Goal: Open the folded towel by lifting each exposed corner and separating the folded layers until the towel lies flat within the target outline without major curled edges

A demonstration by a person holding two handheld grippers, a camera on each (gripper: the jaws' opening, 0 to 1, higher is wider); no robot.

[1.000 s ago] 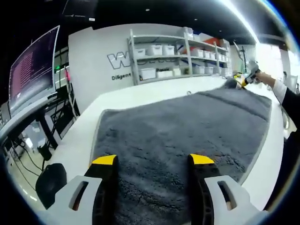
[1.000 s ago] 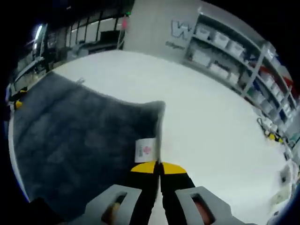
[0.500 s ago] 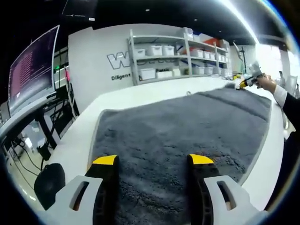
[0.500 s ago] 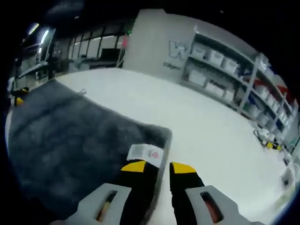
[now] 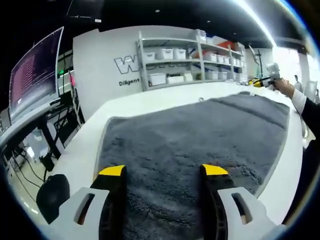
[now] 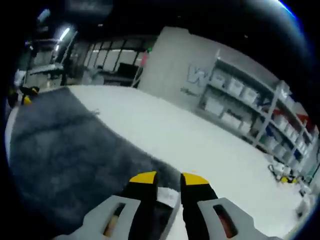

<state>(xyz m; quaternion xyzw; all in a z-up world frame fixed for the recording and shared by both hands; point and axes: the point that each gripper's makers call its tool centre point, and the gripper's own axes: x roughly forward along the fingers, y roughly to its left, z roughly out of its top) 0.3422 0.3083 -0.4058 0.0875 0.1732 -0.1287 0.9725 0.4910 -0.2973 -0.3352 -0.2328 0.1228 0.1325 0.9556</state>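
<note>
A dark grey towel (image 5: 195, 135) lies spread out on the white table (image 5: 150, 102). My left gripper (image 5: 163, 172) hovers open over the towel's near part, with nothing between its yellow-tipped fingers. At the towel's far corner a hand holds my right gripper (image 5: 265, 80) just above the cloth. In the right gripper view the towel (image 6: 65, 150) stretches away to the left, and its white label (image 6: 170, 197) shows under the jaws. My right gripper (image 6: 168, 178) stands slightly open and holds nothing. The left gripper (image 6: 22, 95) shows small at the far left edge.
Bare white table (image 6: 200, 145) runs to the right of the towel. Shelves with white bins (image 5: 185, 62) line the back wall. A monitor (image 5: 35, 75) and a desk stand at the left, with a dark round object (image 5: 52, 192) below the table edge.
My right gripper let go of the towel corner with the label, opened, and rose away from it. The corner now lies down on the table. The left gripper has stayed still.
</note>
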